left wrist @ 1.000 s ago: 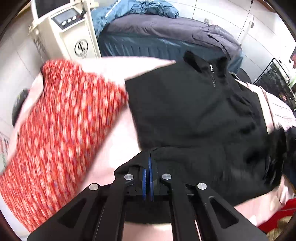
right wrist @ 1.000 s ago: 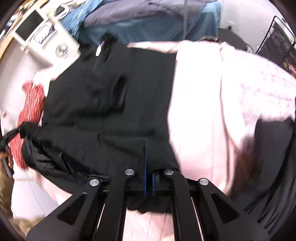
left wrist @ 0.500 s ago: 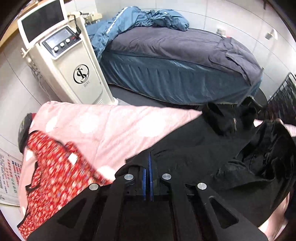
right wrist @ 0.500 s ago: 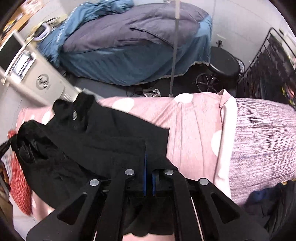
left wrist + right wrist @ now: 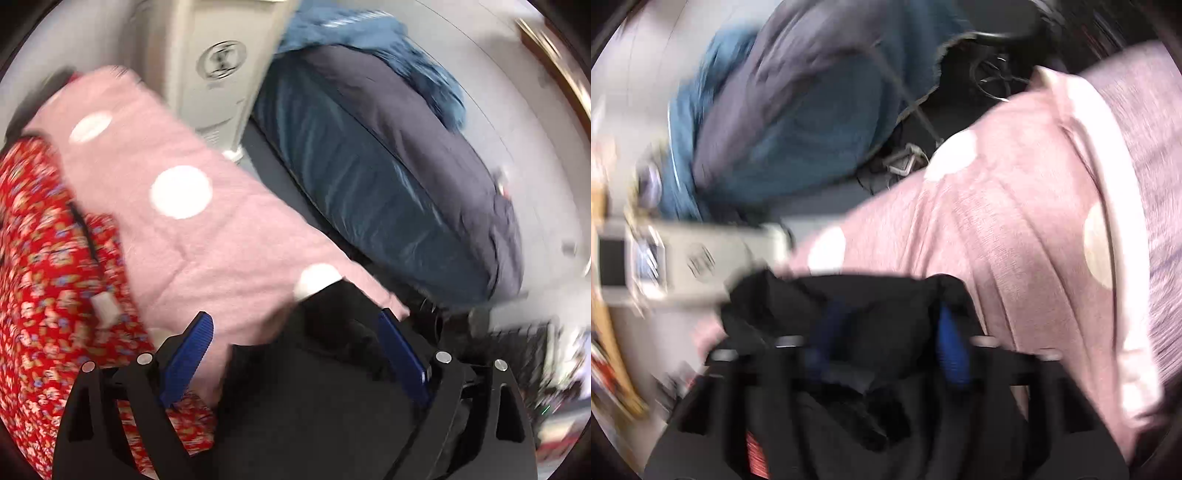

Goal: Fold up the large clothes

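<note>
two grippers opening over a black garment on a pink spotted cover

the work surface is wearing a pink cover with white dots (image 5: 207,236), and it is standing in a white-walled room with a dark floor. beyond its far edge a bed (image 5: 388,177) is lying under one grey-purple quilt, with one blue jacket (image 5: 369,40) heaped on its far end. one cream machine (image 5: 218,74) with a round logo is standing by the corner of the surface.

the black garment (image 5: 325,387) is lying bunched at the near edge of the pink cover, directly under both tools. the left gripper (image 5: 295,332) has just been opening and is standing wide, its two blue pads clear of the cloth, which is lying between them untouched. the right gripper (image 5: 886,325) has likewise just been opening; its jaws are standing apart with black cloth (image 5: 871,332) humped between them, though blur is hiding whether the pads are still brushing it.

only the left wrist view is showing one red floral garment (image 5: 48,280), lying on the cover's left side. only the right wrist view is showing one lilac knit fabric (image 5: 1145,155) past the cover's pale hem, and the machine's screen.
</note>
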Action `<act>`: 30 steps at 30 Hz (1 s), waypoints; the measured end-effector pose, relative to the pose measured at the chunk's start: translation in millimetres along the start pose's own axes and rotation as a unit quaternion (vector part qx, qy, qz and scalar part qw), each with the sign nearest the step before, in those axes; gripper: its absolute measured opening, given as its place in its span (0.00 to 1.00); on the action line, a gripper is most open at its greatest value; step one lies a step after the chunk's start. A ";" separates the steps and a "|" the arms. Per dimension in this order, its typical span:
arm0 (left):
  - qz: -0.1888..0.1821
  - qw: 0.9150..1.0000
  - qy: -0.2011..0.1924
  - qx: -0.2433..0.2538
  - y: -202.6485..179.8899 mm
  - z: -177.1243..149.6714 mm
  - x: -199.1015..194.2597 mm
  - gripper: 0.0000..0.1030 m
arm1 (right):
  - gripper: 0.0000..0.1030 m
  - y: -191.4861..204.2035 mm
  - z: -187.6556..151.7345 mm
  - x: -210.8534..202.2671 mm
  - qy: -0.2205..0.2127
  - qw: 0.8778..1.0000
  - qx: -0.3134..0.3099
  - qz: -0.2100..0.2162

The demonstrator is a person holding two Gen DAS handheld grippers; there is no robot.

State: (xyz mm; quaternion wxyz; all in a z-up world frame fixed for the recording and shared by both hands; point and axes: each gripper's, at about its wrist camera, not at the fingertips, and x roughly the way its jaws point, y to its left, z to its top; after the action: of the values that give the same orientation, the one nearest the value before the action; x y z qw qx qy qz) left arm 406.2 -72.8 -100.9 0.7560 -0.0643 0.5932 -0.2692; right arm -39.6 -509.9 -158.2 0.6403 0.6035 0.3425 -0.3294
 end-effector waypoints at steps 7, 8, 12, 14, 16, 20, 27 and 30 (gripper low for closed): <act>0.061 0.988 0.014 0.143 -21.6 -29.9 7.9 0.89 | 0.62 54.2 -44.2 -11.6 -0.042 0.972 -0.212 -0.094; 0.064 0.984 0.029 0.163 -27.8 -40.4 17.7 0.89 | 0.62 69.6 -62.8 -3.1 -0.025 0.958 -0.266 -0.104; 0.100 0.969 0.069 0.217 -47.8 -74.2 58.3 0.90 | 0.57 92.8 -115.1 40.2 0.043 0.920 -0.354 -0.160; 0.151 0.954 0.086 0.243 -54.6 -91.1 84.3 0.82 | 0.23 86.8 -125.6 68.0 0.069 0.905 -0.357 -0.219; 0.159 0.947 0.096 0.264 -59.7 -101.1 96.9 0.52 | 0.03 78.8 -123.5 85.1 0.085 0.906 -0.341 -0.236; 0.189 0.940 0.072 0.273 -64.0 -90.1 90.5 0.06 | 0.03 92.2 -95.8 69.0 0.038 0.938 -0.297 -0.175; 0.180 0.970 0.059 0.152 -28.2 -36.2 78.2 0.09 | 0.03 107.4 -12.1 62.8 -0.005 0.984 -0.147 -0.104; 0.187 0.971 0.085 0.127 -18.7 -34.7 84.8 0.47 | 0.10 93.6 -2.1 84.4 0.014 0.989 -0.108 -0.103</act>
State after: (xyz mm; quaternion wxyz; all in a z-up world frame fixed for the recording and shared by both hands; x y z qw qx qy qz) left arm 380.5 -122.0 -176.2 0.7418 0.1667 0.6178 -0.2008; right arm 84.8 -503.4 -177.6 0.6599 0.4966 0.4453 -0.3457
